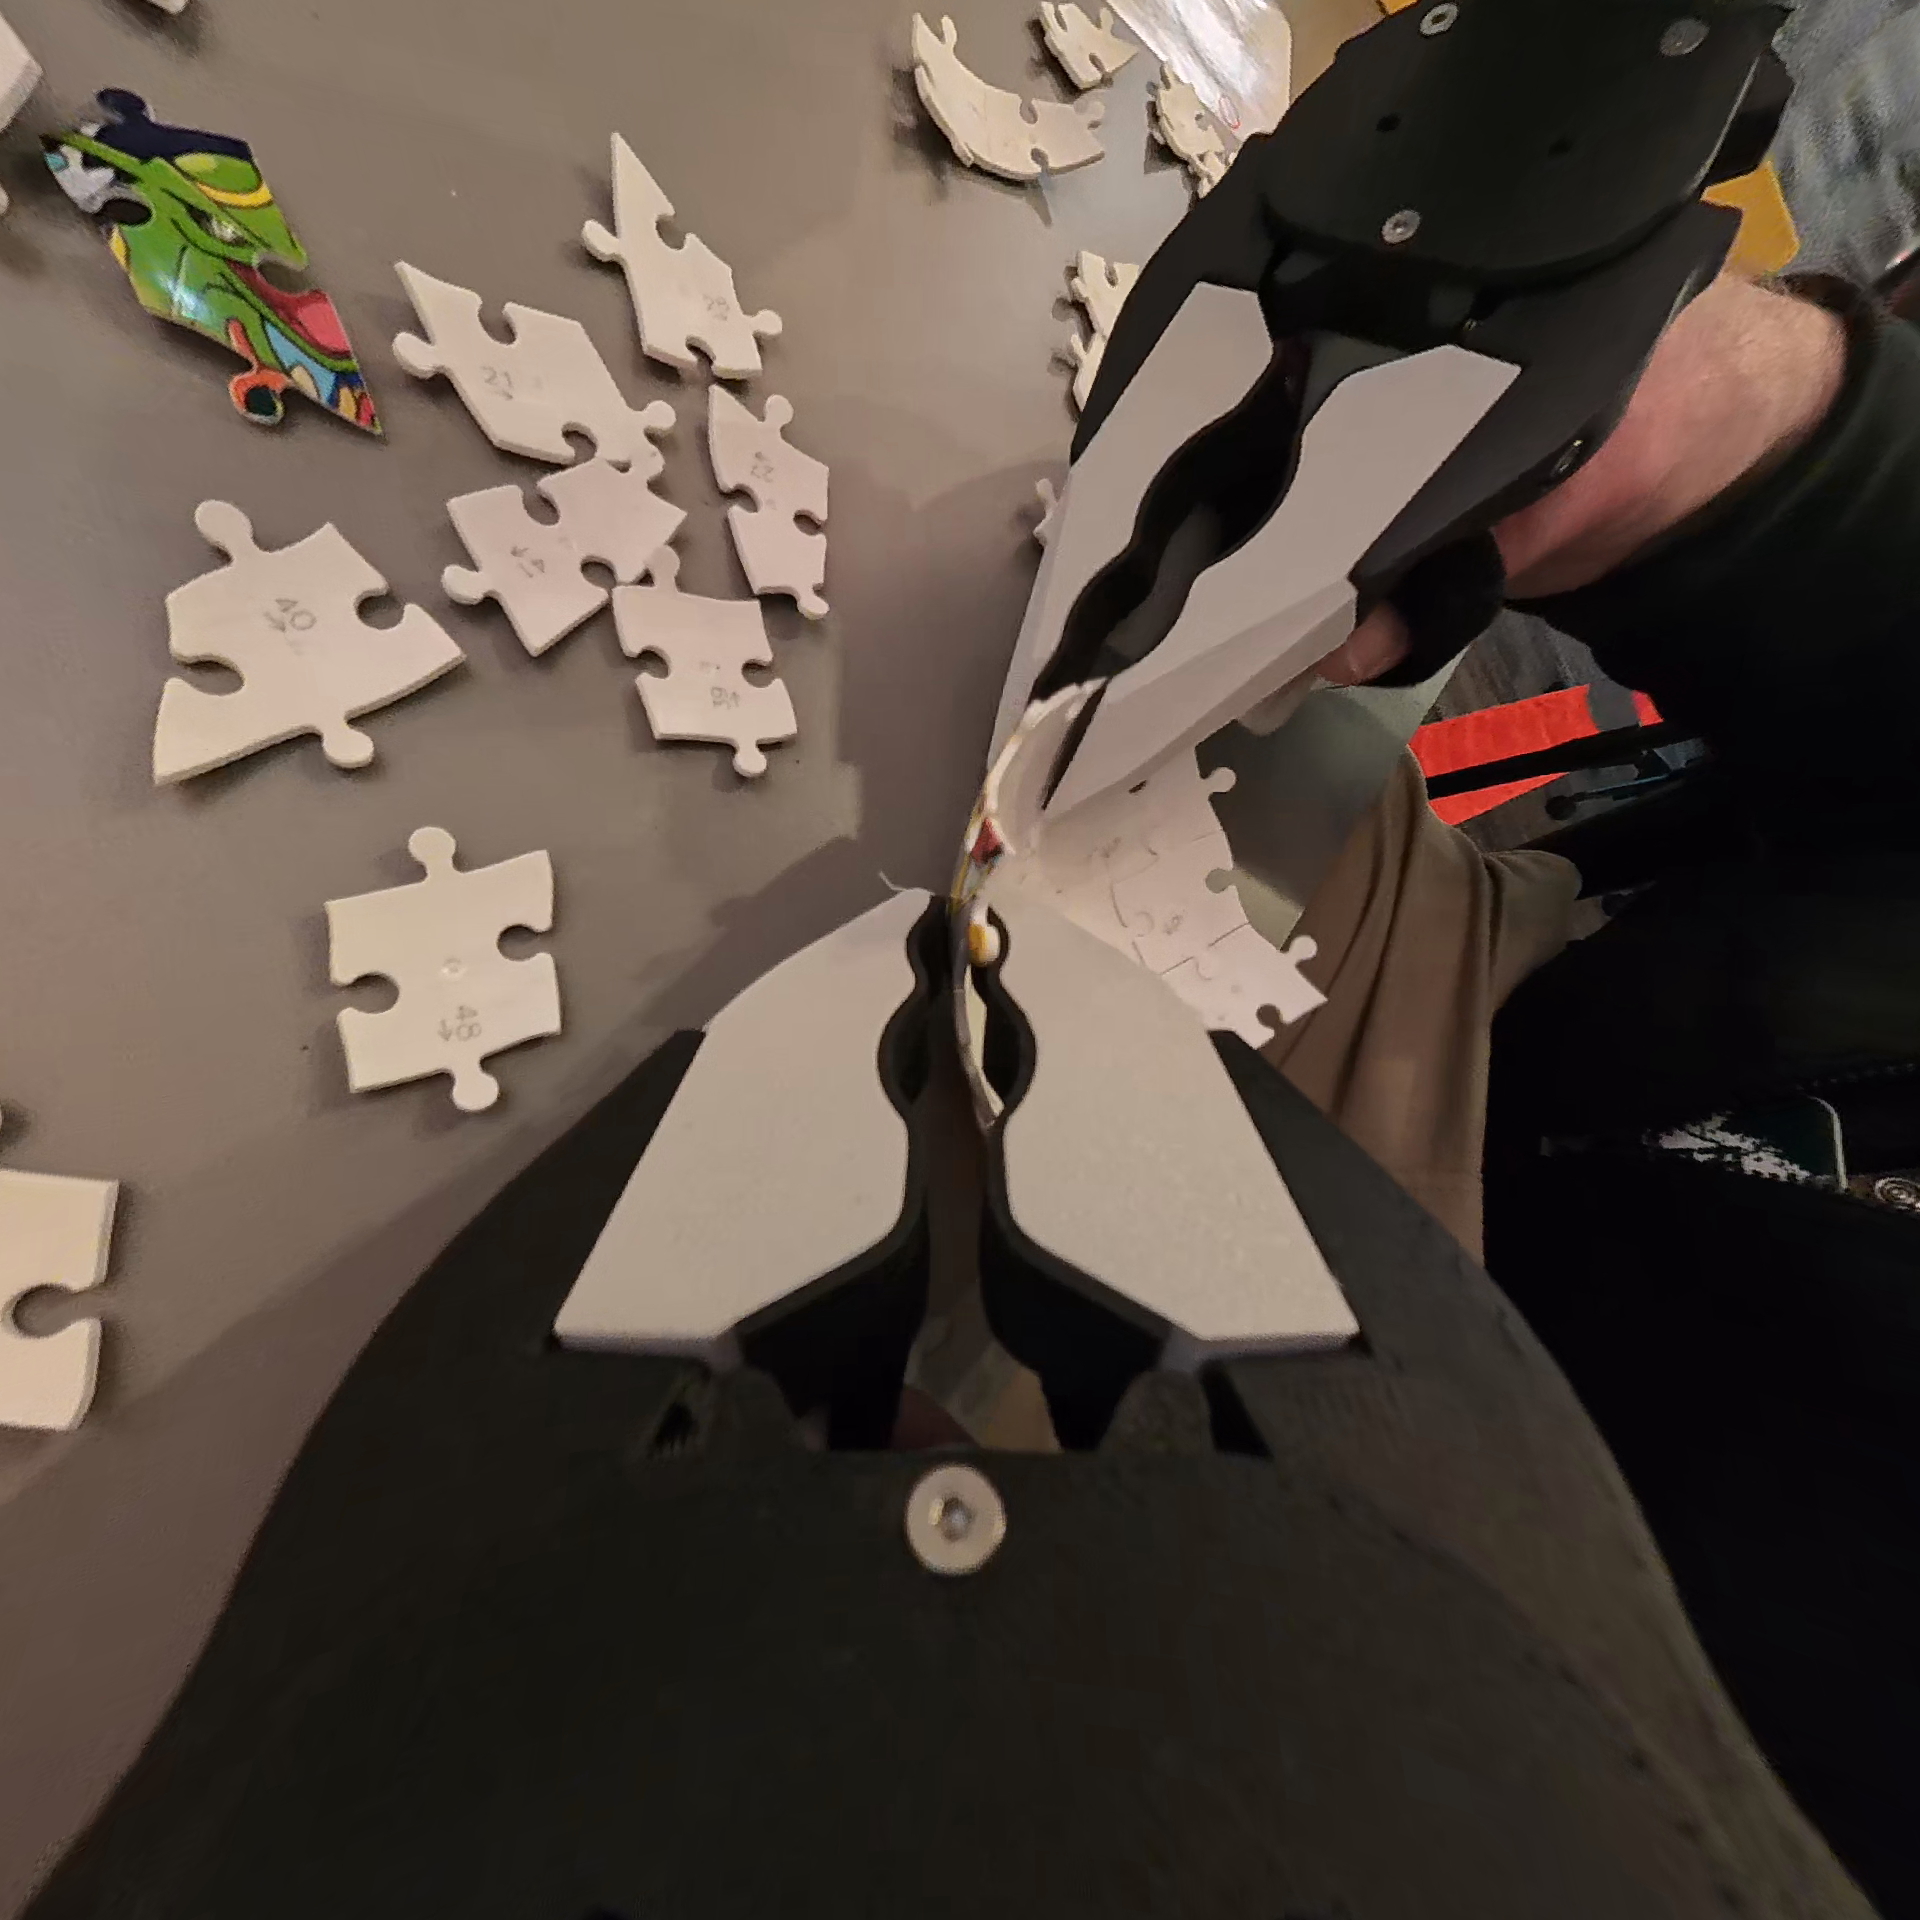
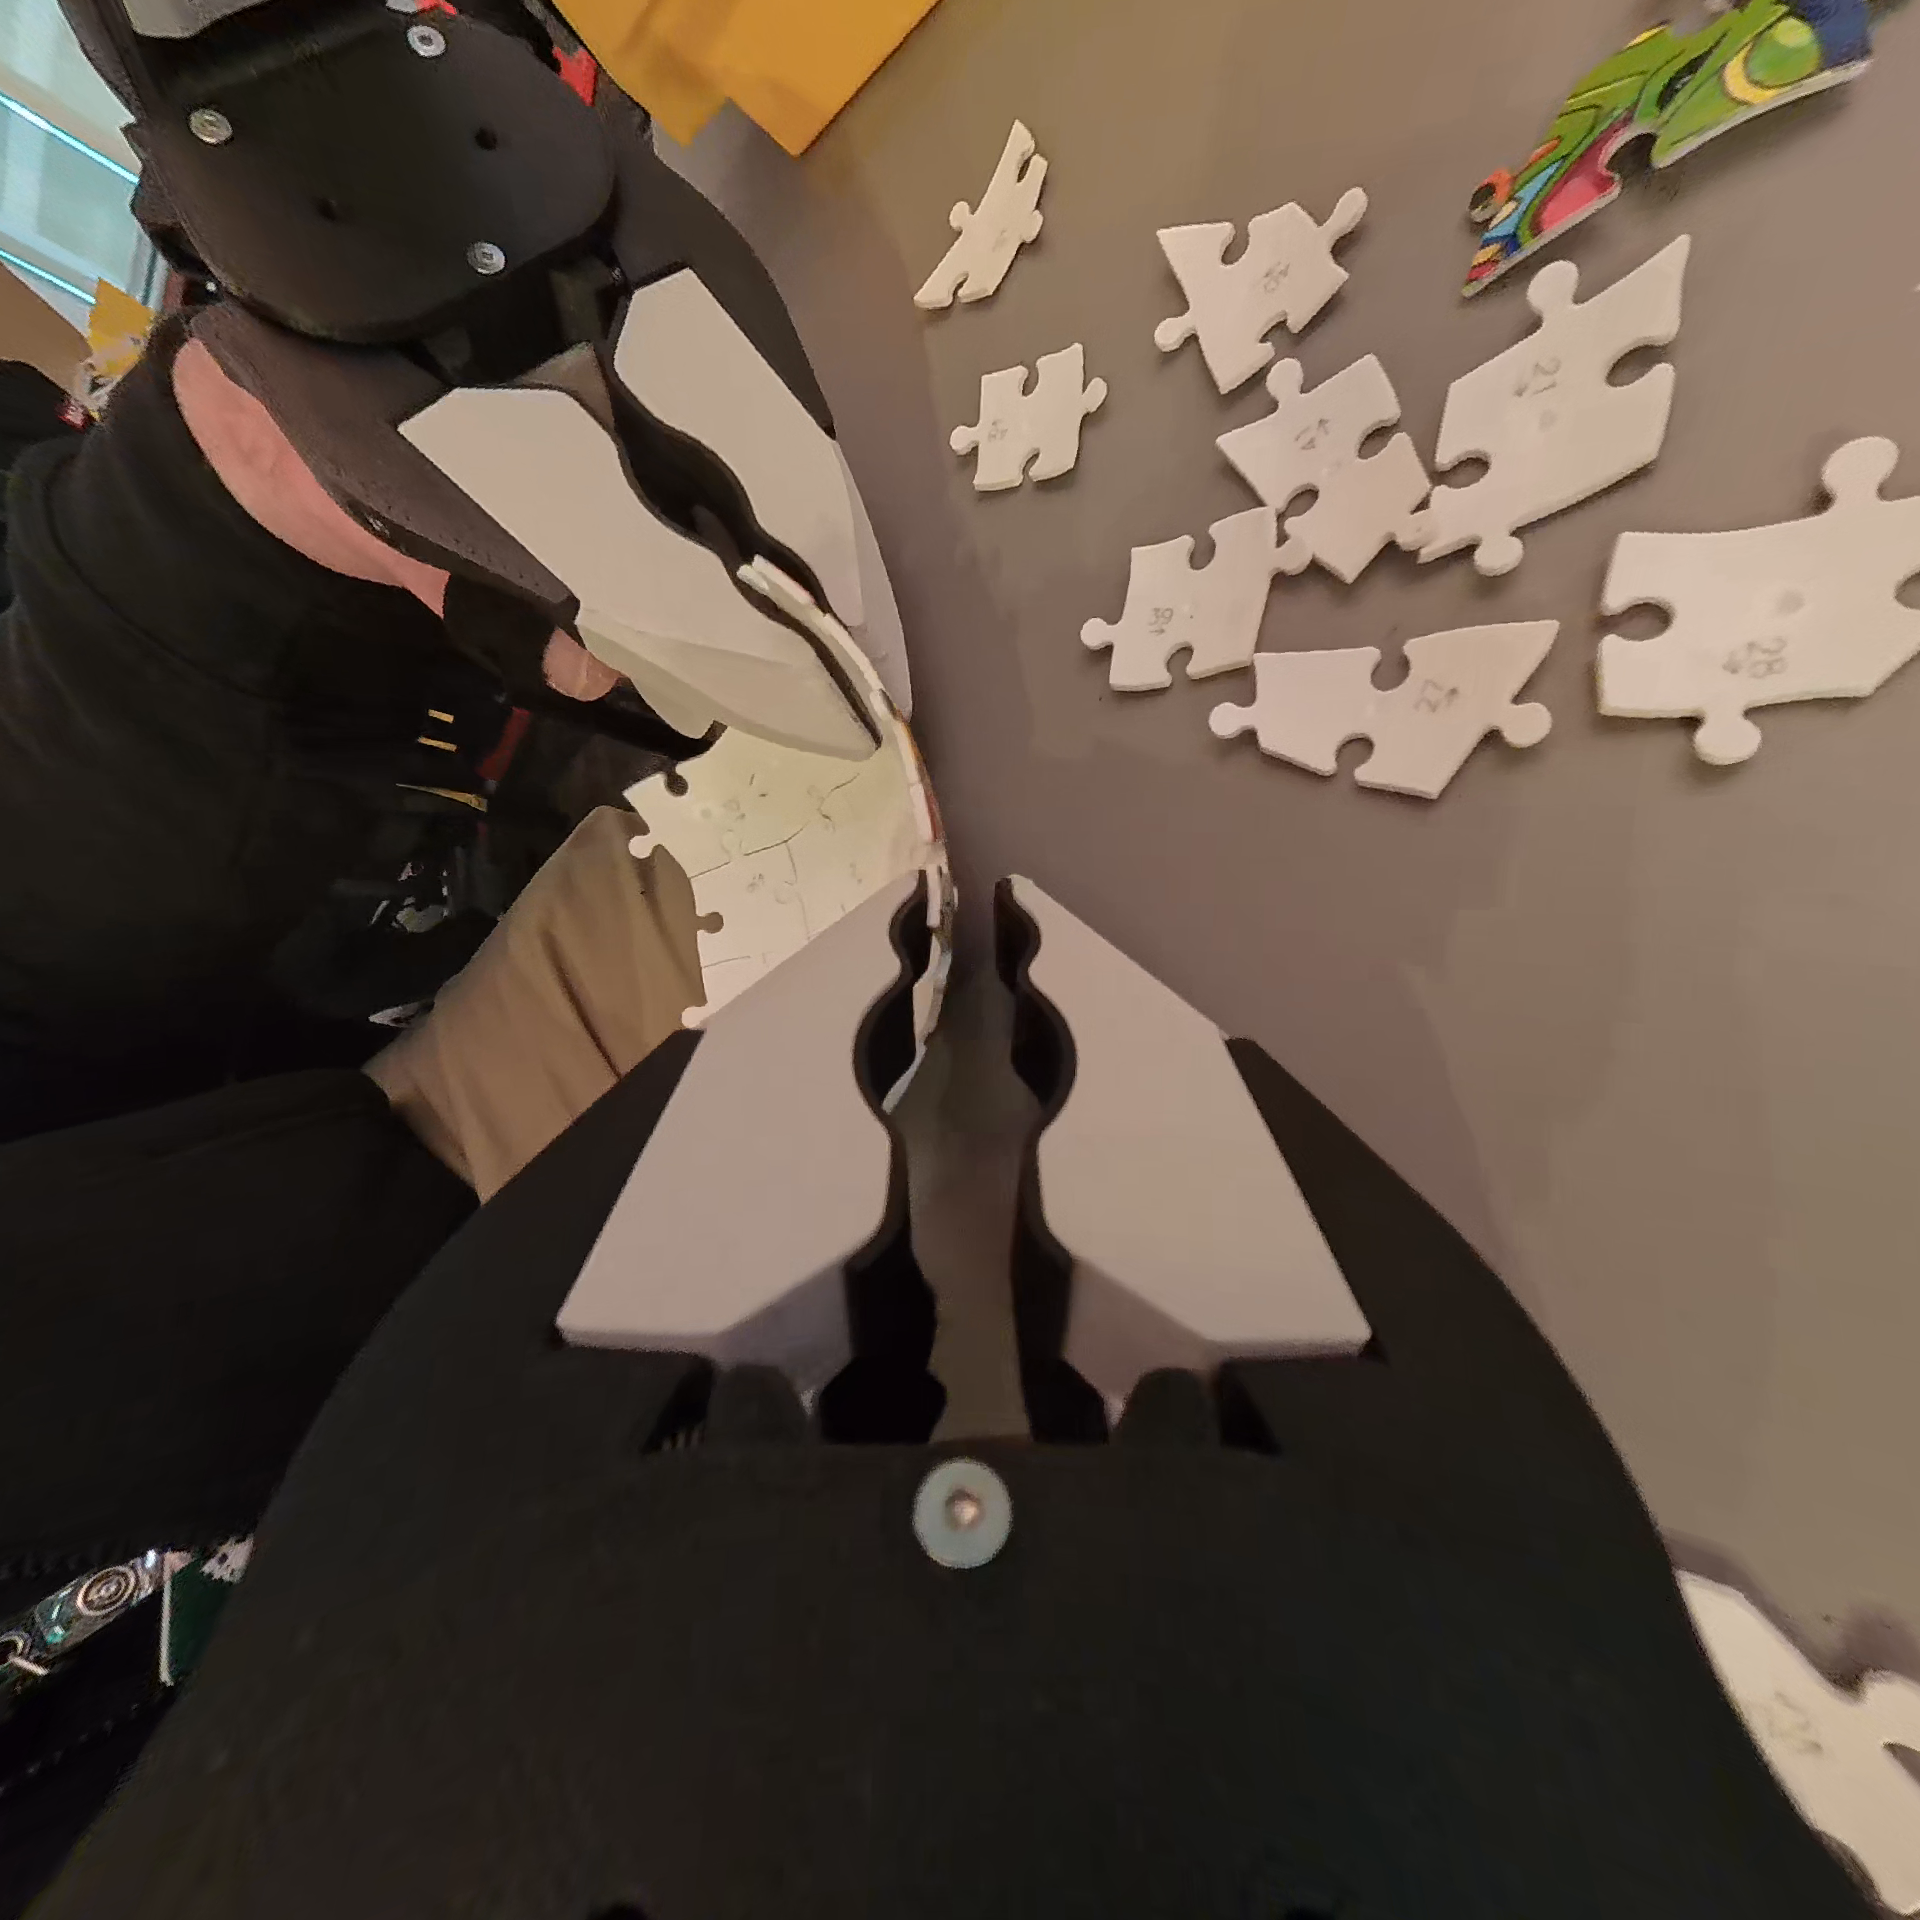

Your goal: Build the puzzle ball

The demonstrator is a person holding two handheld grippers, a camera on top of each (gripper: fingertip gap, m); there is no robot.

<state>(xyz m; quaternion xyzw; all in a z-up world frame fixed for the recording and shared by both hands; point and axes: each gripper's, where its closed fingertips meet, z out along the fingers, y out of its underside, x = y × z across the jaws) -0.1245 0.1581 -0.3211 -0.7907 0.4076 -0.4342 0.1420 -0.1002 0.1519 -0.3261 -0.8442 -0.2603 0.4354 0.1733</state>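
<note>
The curved puzzle shell (image 1: 1174,904), several pieces already joined, sits at frame centre in both views, edge-on, its long axis running up from one claw to the other. The left claw (image 1: 961,925) is pinched on its lower rim; the right claw (image 2: 961,904) sits narrowly parted, the rim against one finger, grip uncertain. Loose white pieces (image 1: 296,644) lie well apart on the grey tabletop (image 1: 675,810), upper left for the left claw

Each camera sits just behind its own tongs and looks forward along the fingers, tilted down at the grey tabletop (image 1: 727,125) from close range. The left wrist view faces the right tongs (image 1: 1049,727), which enter from its upper right; the right wrist view faces the left tongs (image 2: 883,717) at its upper left. Both share the curved joined section (image 1: 1164,894) held between them (seen edge-on) and the loose white pieces (image 2: 1340,468) beyond.
</note>
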